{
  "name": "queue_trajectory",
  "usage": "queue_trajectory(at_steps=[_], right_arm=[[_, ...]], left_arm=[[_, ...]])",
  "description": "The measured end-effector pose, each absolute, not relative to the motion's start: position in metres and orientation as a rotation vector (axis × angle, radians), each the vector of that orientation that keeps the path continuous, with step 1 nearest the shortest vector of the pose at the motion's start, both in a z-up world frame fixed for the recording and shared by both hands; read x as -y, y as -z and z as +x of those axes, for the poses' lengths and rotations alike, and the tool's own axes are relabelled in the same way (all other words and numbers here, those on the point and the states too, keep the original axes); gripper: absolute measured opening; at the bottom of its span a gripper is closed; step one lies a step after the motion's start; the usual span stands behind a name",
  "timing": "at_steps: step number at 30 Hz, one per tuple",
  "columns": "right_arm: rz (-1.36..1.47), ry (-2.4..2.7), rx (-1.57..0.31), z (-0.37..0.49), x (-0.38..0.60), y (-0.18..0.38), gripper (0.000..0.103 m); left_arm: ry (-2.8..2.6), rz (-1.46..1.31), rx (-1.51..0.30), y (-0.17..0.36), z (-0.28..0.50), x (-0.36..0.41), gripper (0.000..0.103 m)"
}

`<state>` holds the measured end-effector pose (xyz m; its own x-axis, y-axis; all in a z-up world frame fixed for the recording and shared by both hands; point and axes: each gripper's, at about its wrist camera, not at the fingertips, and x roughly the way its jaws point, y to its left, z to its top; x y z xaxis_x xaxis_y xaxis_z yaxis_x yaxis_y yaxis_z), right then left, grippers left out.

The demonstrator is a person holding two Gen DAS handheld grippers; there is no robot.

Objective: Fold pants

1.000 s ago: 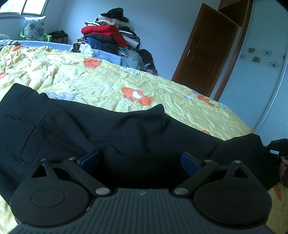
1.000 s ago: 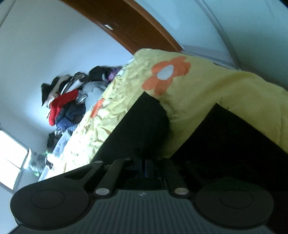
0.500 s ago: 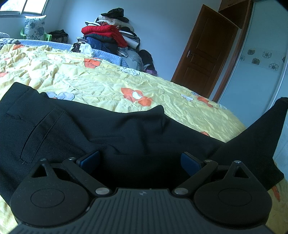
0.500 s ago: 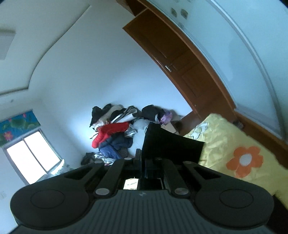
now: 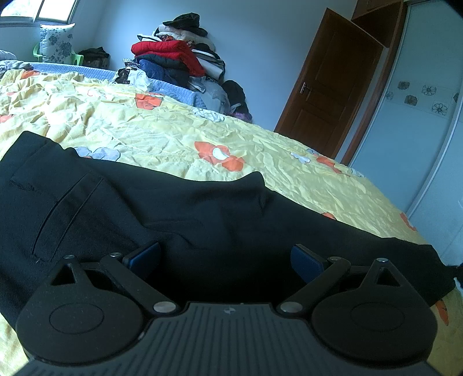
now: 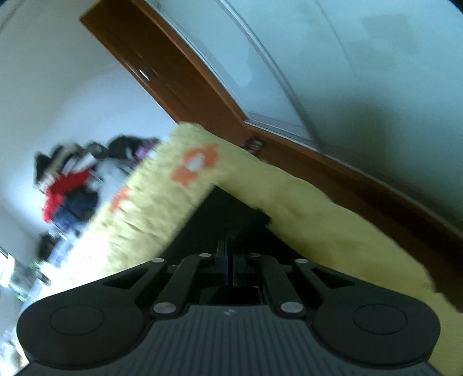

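**A:** So where's each gripper at right now?

**B:** The left gripper sits low over the pants with its jaws spread wide, and the two blue pads aren't pinching any cloth. The fabric just runs across underneath and between them.

**A:** And the right one?

**B:** The right gripper has its jaws pressed together. There's black fabric right at the tips and running out ahead of them (that view is pretty blurry, so I can't tell for sure whether cloth is actually caught in there).

**A:** Where are the pants?

**B:** Spread out on the bed, on top of a yellow bedspread with orange flowers. From the left view they run sideways across the near edge, waistband end off to the left, with a slit pocket showing. The right end tapers toward the bed's corner. There's a small bump in the far edge, about the middle.

**A:** Anything else around?

**B:** Past the bed there's a big pile of clothes against the wall, red jacket in the middle of it. A brown wooden door stands to its right, then a pale wardrobe panel with little flower prints. A window and a patterned cushion are up in the far left corner.
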<state>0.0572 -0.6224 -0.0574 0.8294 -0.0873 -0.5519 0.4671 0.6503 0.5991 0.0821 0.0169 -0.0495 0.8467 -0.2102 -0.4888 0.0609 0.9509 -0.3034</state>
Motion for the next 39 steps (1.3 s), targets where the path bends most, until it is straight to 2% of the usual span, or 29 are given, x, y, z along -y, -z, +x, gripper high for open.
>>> queue_trajectory(at_steps=[3,5,6,9,11,12,13,15,21,25,27,28,33,36,39], right_arm=[[0.724,0.401,-0.549,0.059,0.613,0.054,0.005],[0.661,0.455,-0.558,0.059,0.605,0.046,0.010],[0.621,0.493,-0.551,0.058,0.599,0.040,0.016],[0.422,0.651,-0.435,0.050,0.569,0.018,0.024],[0.320,0.530,-0.371,0.053,0.541,0.003,0.025],[0.298,0.417,-0.394,0.061,0.528,0.001,0.034],[0.282,0.286,-0.446,0.074,0.514,0.000,0.048],[0.252,0.025,-0.567,0.100,0.481,0.006,0.055],[-0.006,-0.198,-0.772,0.151,0.400,0.033,0.057],[-0.057,-0.149,-0.760,0.176,0.392,0.034,0.058],[-0.032,-0.143,-0.754,0.187,0.400,0.040,0.070],[0.013,-0.146,-0.754,0.189,0.407,0.041,0.071],[0.018,-0.071,-0.696,0.182,0.411,0.029,0.072],[-0.001,-0.095,-0.686,0.164,0.408,0.026,0.073],[-0.021,-0.091,-0.745,0.154,0.411,0.041,0.080]], left_arm=[[0.144,-0.282,-0.545,0.050,0.083,-0.015,0.098],[0.144,-0.282,-0.545,0.050,0.082,-0.017,0.098],[0.144,-0.280,-0.545,0.049,0.082,-0.016,0.098],[0.138,-0.281,-0.540,0.049,0.081,-0.016,0.098],[0.117,-0.257,-0.534,0.044,0.079,-0.012,0.096],[0.107,-0.244,-0.528,0.040,0.077,-0.010,0.096],[0.102,-0.235,-0.518,0.034,0.075,-0.005,0.096],[0.125,-0.223,-0.506,0.023,0.074,0.001,0.097],[0.251,-0.032,-0.597,-0.004,0.110,0.054,0.099],[0.289,0.055,-0.783,0.014,0.163,0.085,0.098],[0.268,0.062,-0.845,0.025,0.187,0.094,0.097],[0.249,0.065,-0.861,0.031,0.199,0.099,0.099],[0.165,0.109,-0.811,0.036,0.225,0.110,0.103],[0.150,0.080,-0.794,0.034,0.224,0.111,0.100],[0.137,0.099,-0.752,0.029,0.205,0.107,0.100]])
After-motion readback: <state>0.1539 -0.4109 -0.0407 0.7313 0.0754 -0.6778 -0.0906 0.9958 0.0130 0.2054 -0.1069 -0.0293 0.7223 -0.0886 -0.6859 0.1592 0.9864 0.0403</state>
